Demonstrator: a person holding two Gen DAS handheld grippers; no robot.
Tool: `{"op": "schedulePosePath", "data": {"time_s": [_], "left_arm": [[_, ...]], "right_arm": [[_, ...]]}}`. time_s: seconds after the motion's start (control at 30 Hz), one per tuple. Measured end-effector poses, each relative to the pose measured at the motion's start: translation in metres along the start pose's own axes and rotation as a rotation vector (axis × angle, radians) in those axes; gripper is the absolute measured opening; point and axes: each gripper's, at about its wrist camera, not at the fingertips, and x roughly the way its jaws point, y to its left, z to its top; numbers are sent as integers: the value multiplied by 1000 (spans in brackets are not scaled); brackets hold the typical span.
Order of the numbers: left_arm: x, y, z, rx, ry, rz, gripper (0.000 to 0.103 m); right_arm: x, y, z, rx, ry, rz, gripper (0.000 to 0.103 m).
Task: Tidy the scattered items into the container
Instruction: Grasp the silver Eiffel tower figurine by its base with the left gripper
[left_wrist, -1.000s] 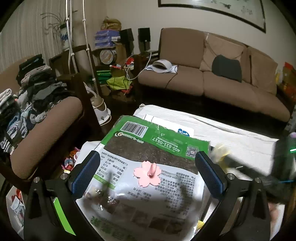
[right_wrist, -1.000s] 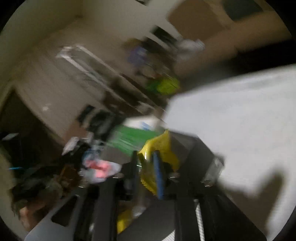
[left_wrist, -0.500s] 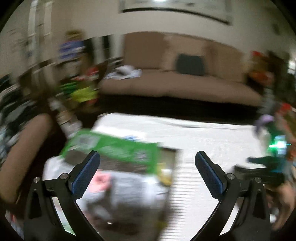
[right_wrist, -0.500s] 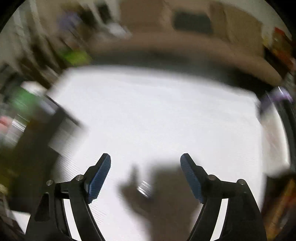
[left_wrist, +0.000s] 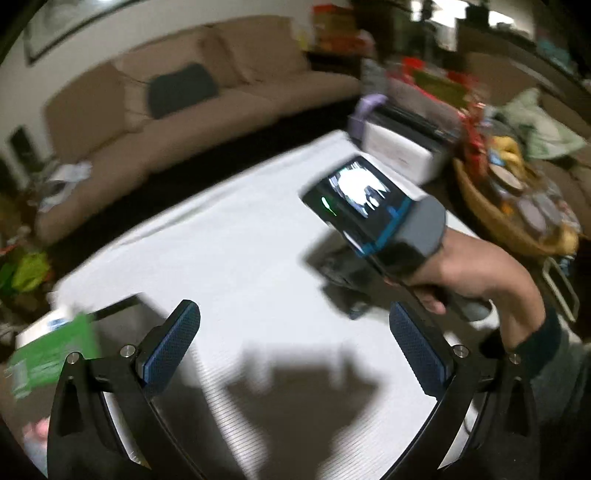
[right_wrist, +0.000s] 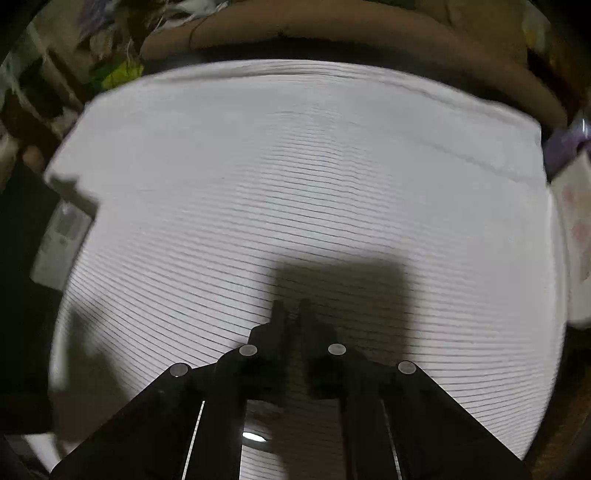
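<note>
- Scattered items no longer show on the white table (right_wrist: 295, 177): a second ago the right hand-held gripper (right_wrist: 293, 314) carried a yellow item; now its jaws are together on nothing.
- Left hand-held gripper (left_wrist: 293, 343) gapes wide and empty, having swung off the green packet (left_wrist: 51, 354), now at the left edge; the container is likely beside it, too blurred to tell.
- Nearby: brown sofa (left_wrist: 177, 96), white box (left_wrist: 399, 151), fruit basket (left_wrist: 517, 206); nothing blocks the cloth.
</note>
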Motion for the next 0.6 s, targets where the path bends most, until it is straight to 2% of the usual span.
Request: {"op": "schedulePosePath", "data": {"time_s": [0.1, 0.17, 0.23, 0.27, 0.37, 0.47, 0.5, 0.53, 0.6], "left_arm": [[43, 0, 9, -20, 87, -57, 103], [72, -9, 13, 11, 144, -84, 103], [99, -20, 11, 48, 202, -123, 103], [113, -26, 10, 66, 238, -126, 103], [147, -38, 8, 113, 326, -59, 102], [168, -38, 9, 91, 354, -45, 101], [174, -38, 9, 73, 361, -69, 97], [181, -38, 7, 62, 378, -94, 87], [188, -40, 2, 79, 409, -94, 79]], "right_arm": [[-12, -37, -1, 130, -24, -30, 1], [-22, -63, -4, 214, -55, -6, 1], [-26, -76, -6, 238, -51, -1, 1], [-27, -80, -7, 246, -41, -1, 1], [-34, -82, -7, 268, -35, 26, 3], [-44, -93, -13, 264, -48, 14, 3], [-40, -101, -17, 266, -48, 19, 3], [-32, -107, -22, 270, -51, 26, 3], [-24, -107, -21, 278, -58, 27, 3]]}}
